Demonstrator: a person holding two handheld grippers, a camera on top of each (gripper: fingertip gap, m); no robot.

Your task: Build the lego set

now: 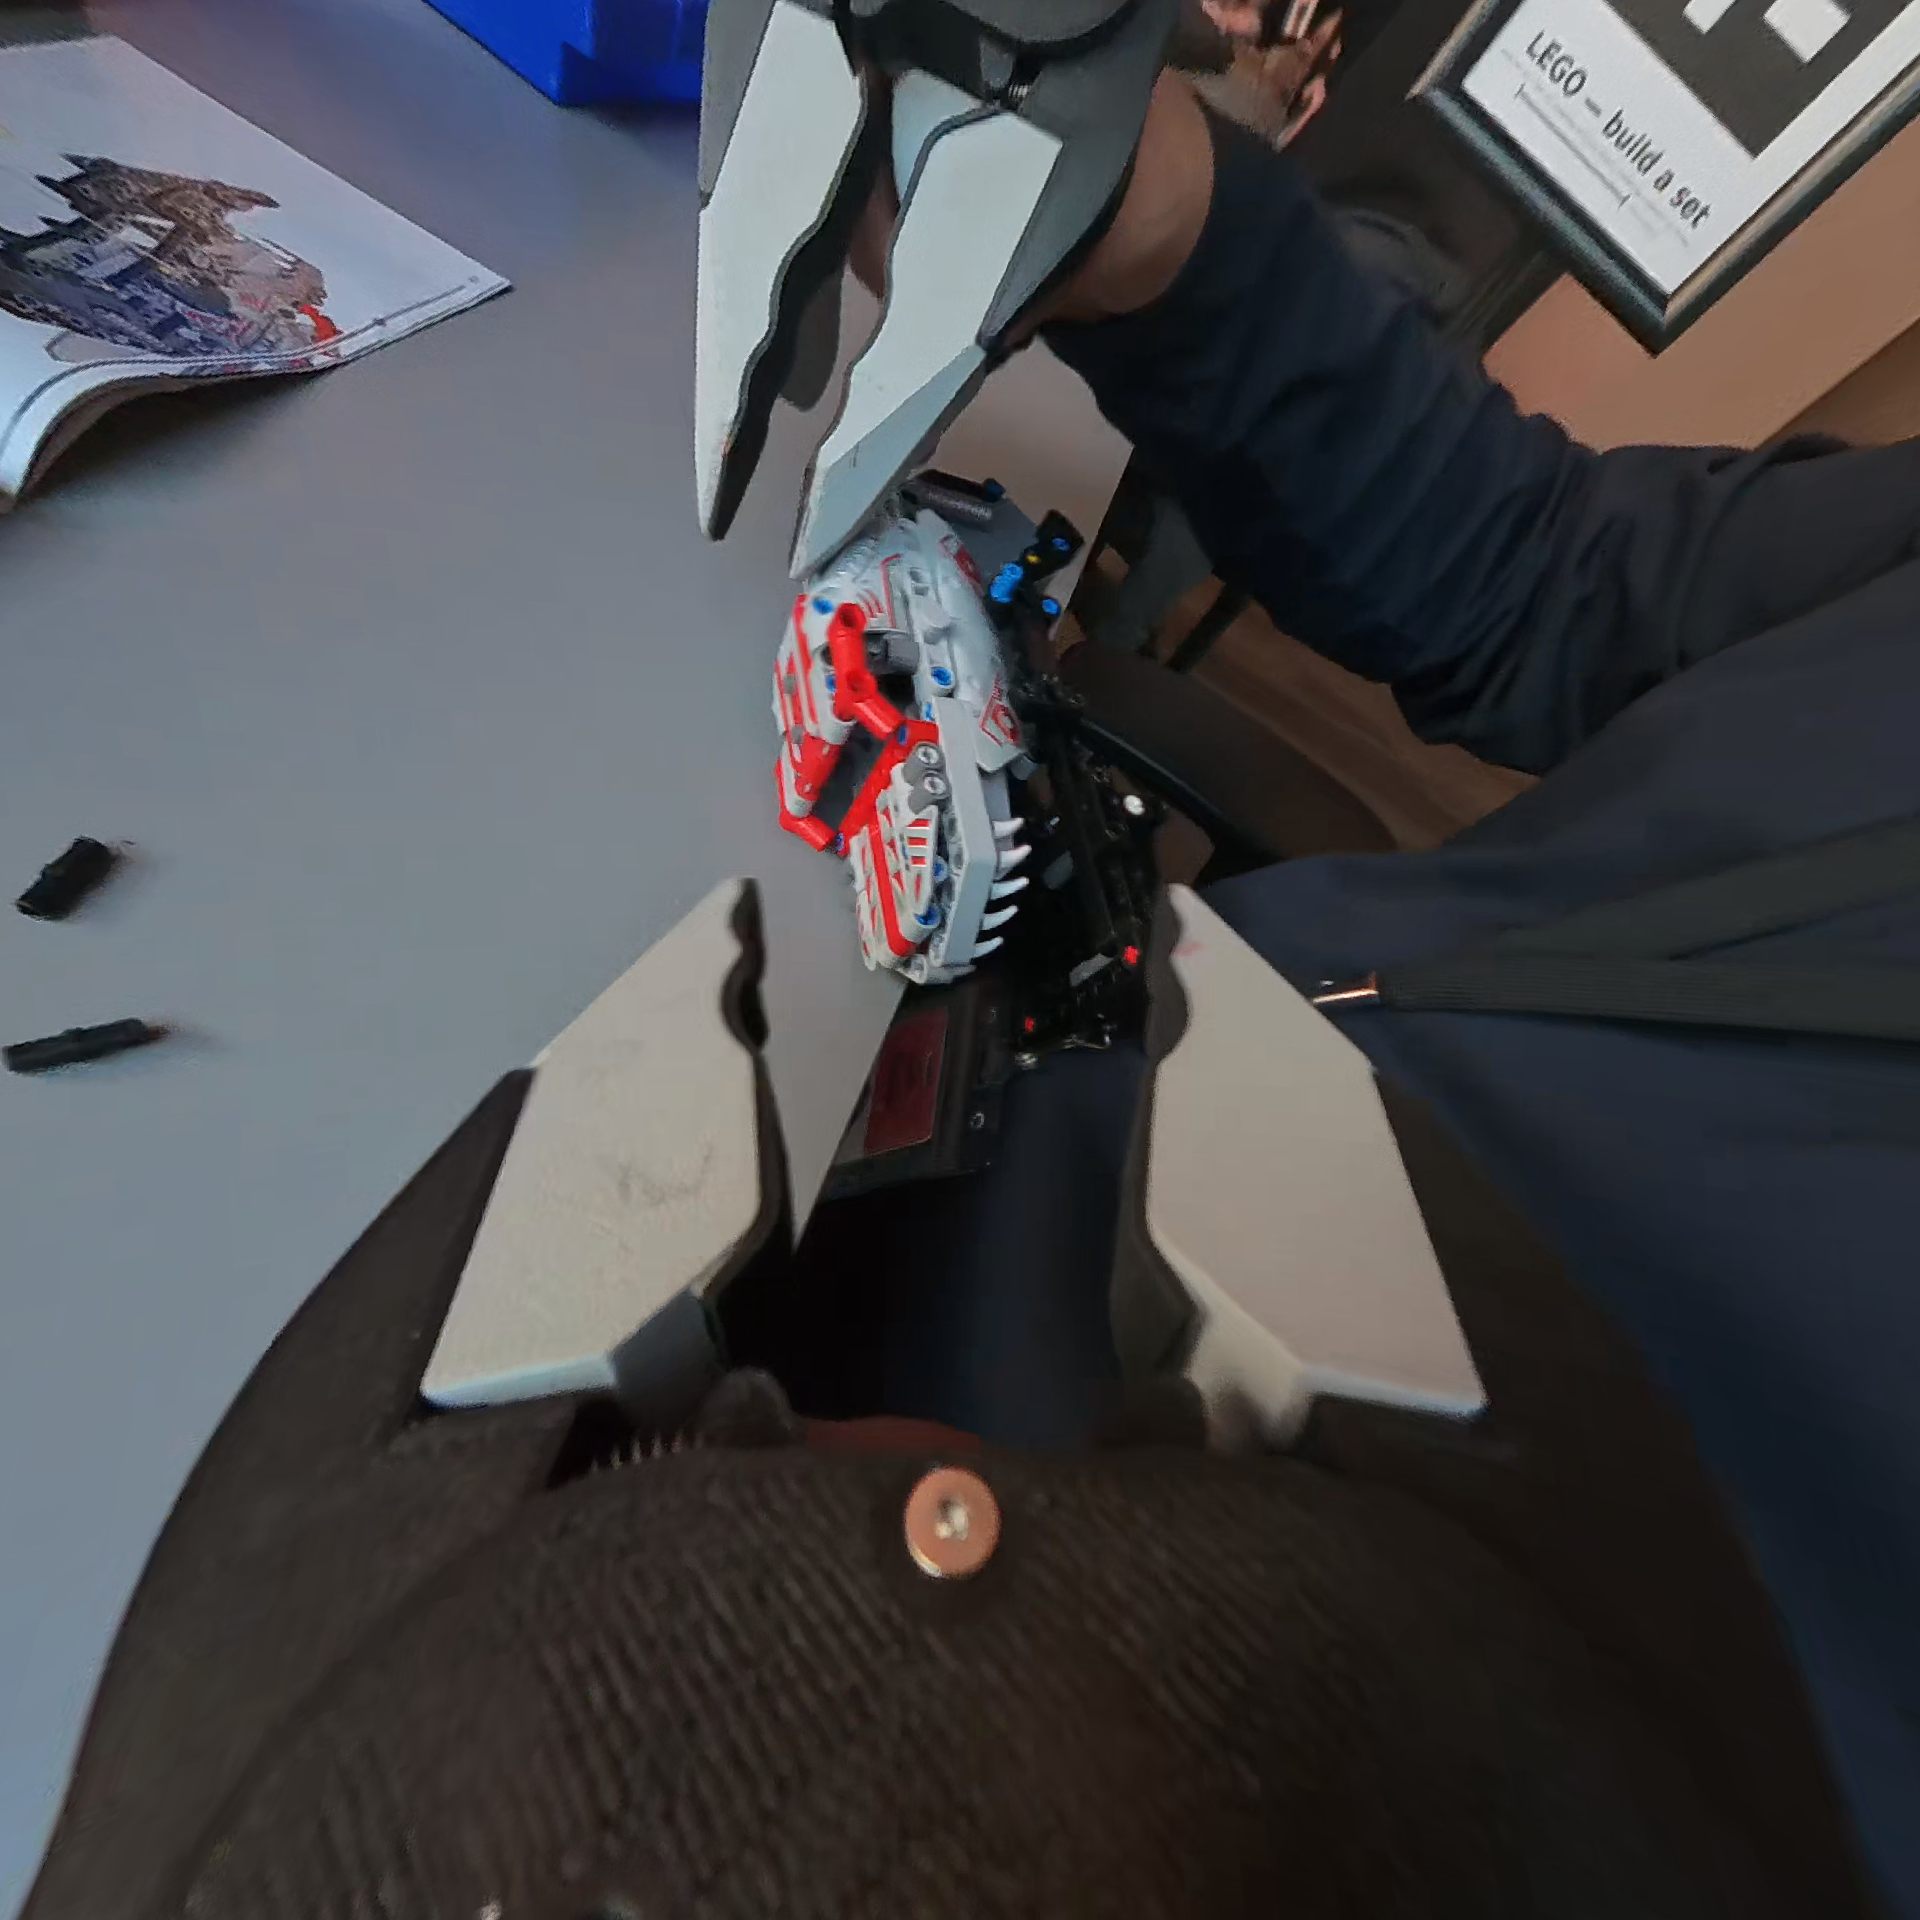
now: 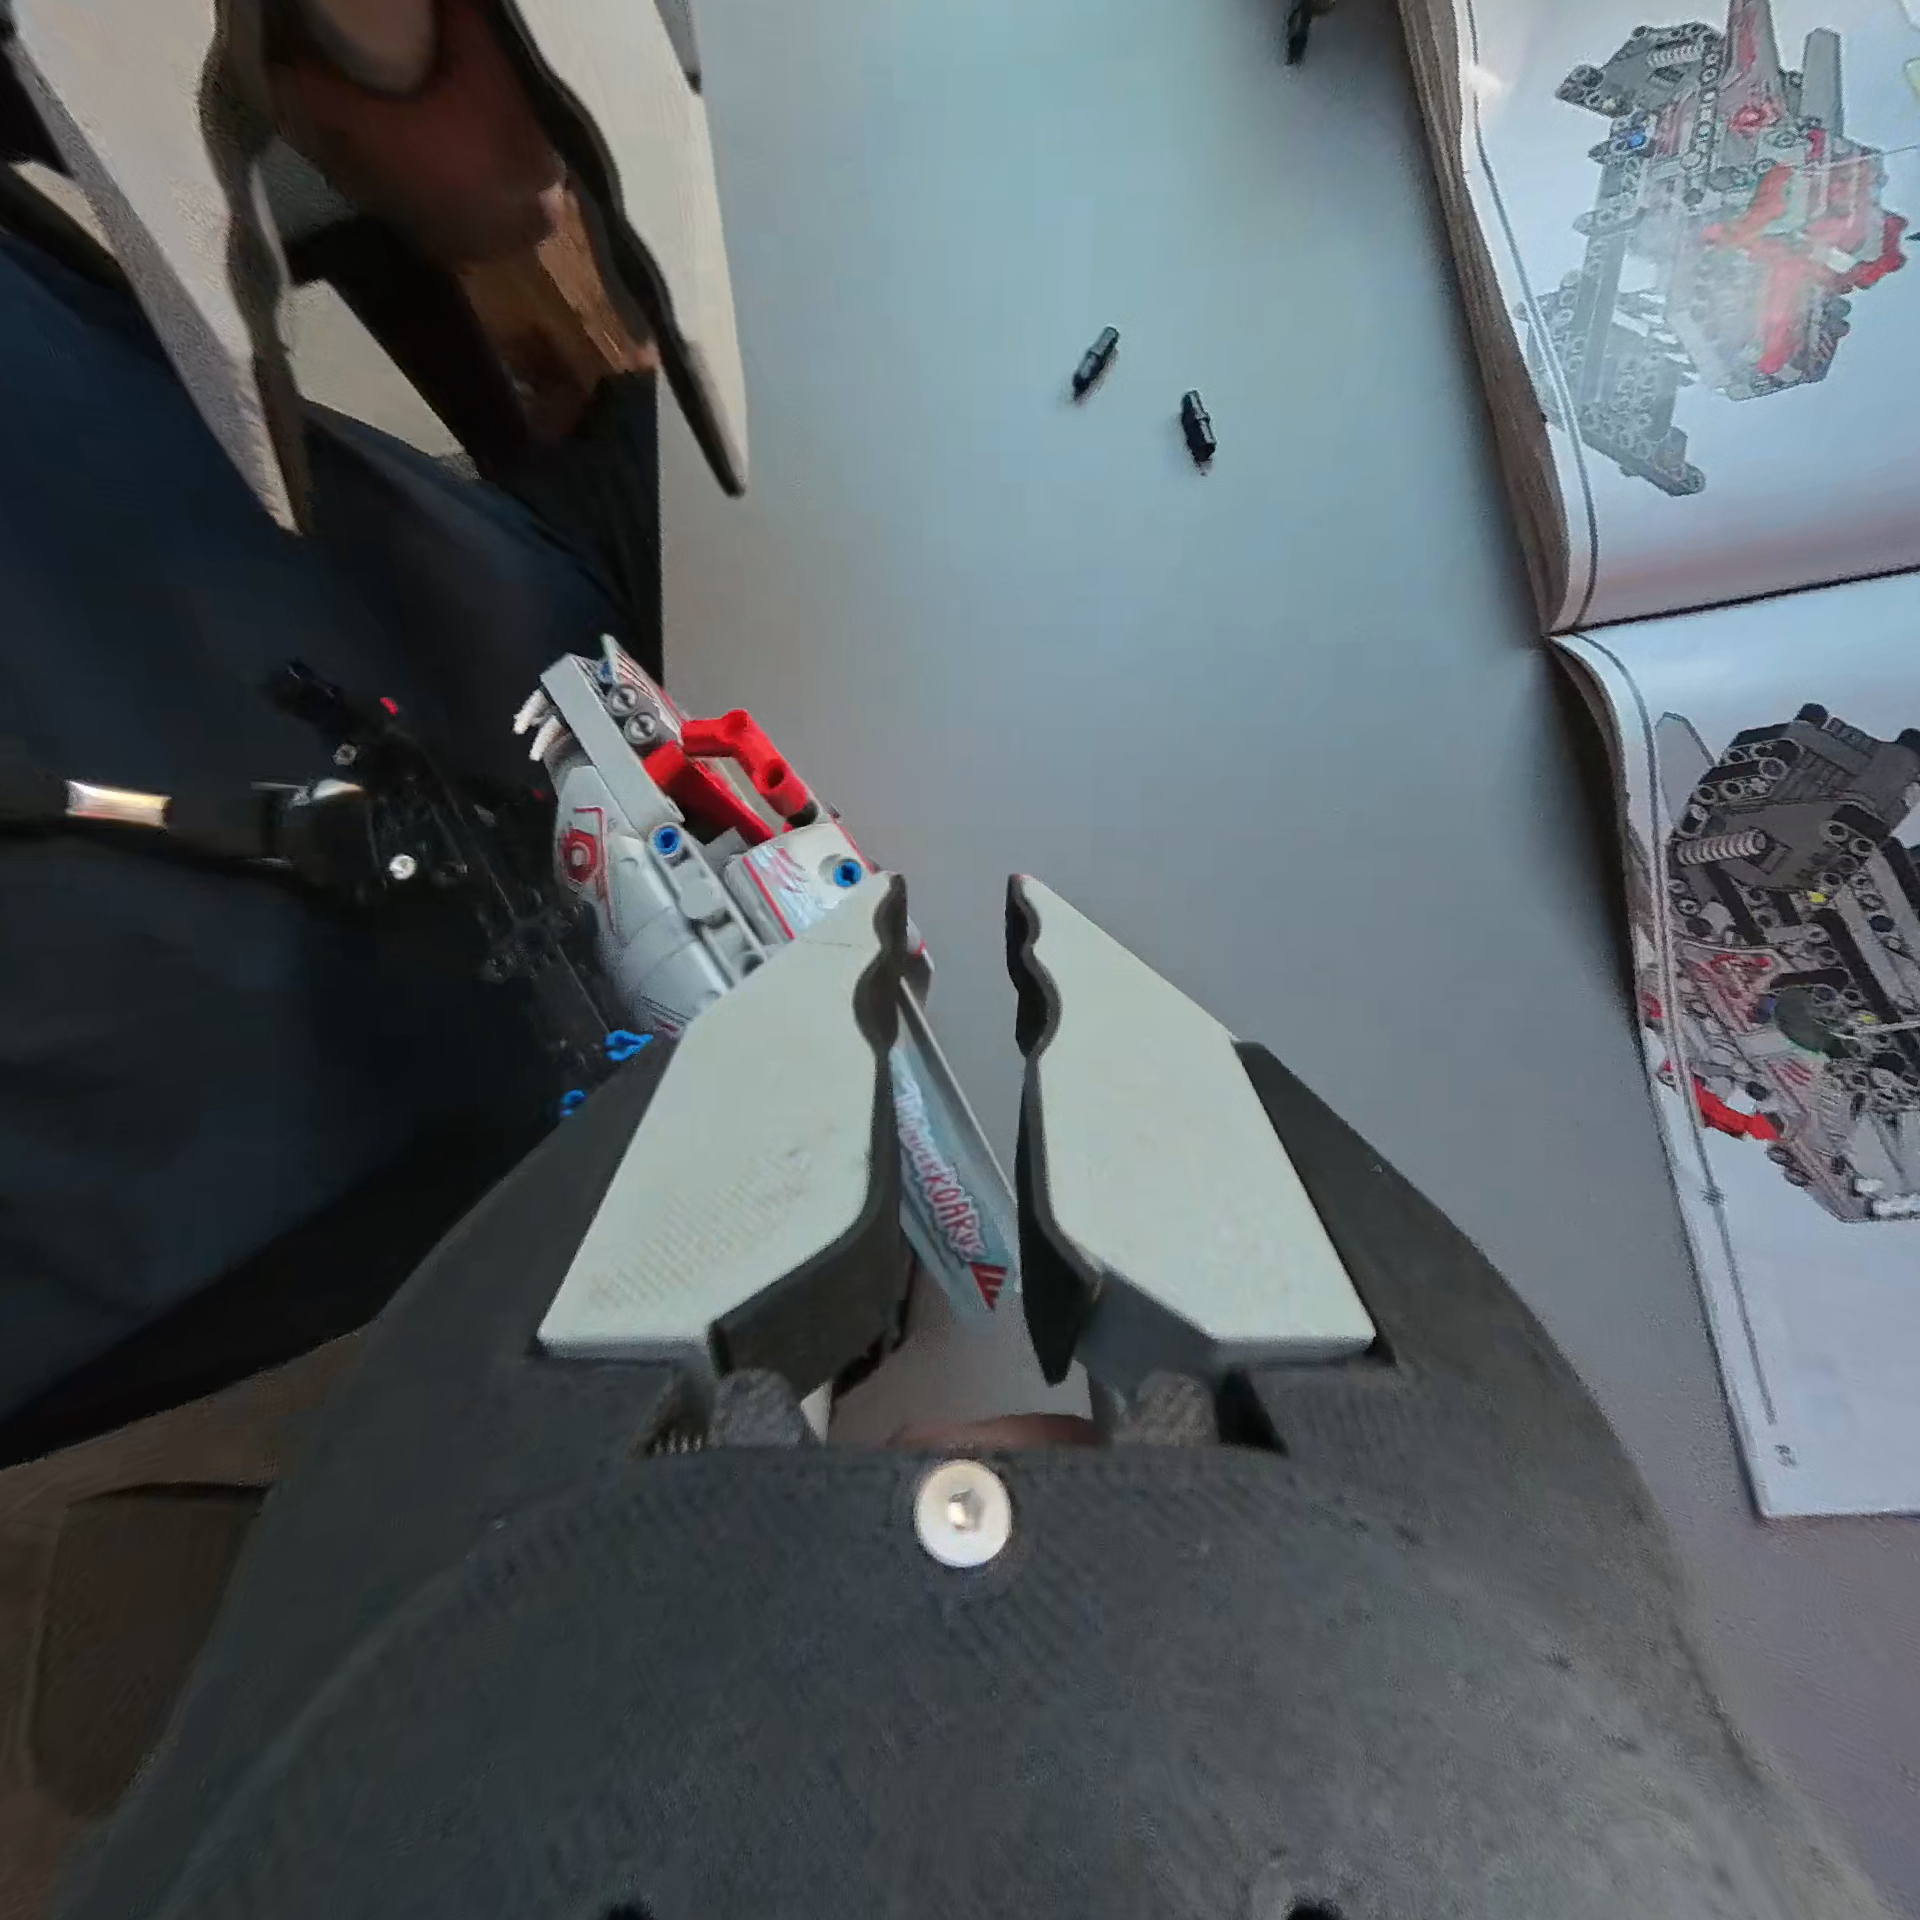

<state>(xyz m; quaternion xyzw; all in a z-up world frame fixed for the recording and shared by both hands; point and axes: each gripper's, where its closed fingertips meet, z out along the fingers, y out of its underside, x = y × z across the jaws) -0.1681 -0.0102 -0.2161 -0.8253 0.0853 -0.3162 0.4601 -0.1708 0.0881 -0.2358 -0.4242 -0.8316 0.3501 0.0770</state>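
Observation:
The lego model [image 1: 904, 769], grey with red beams, white teeth and a black frame, hangs tilted at the grey table's [image 1: 364, 675] near edge, against a person's dark clothes. My left gripper [image 1: 956, 914] is open wide and empty, with the model's black lower end just beyond its fingertips. It also shows open in the right wrist view [image 2: 520, 499]. My right gripper [image 2: 956, 894] has its jaws nearly together around a grey stickered panel [image 2: 945, 1195] of the model [image 2: 675, 862]. In the left wrist view the right gripper [image 1: 769, 545] comes from above onto the model's top end.
Two loose black pins [image 1: 68, 878] [image 1: 83, 1044] lie on the table, also in the right wrist view [image 2: 1094, 358] [image 2: 1197, 421]. An open instruction booklet [image 2: 1714, 312] [image 1: 208, 260] lies farther out. A blue bin [image 1: 582, 42] stands at the far edge. A framed sign [image 1: 1662, 135] stands behind. One gripper's finger ends stand about 11 centimeters off the other's.

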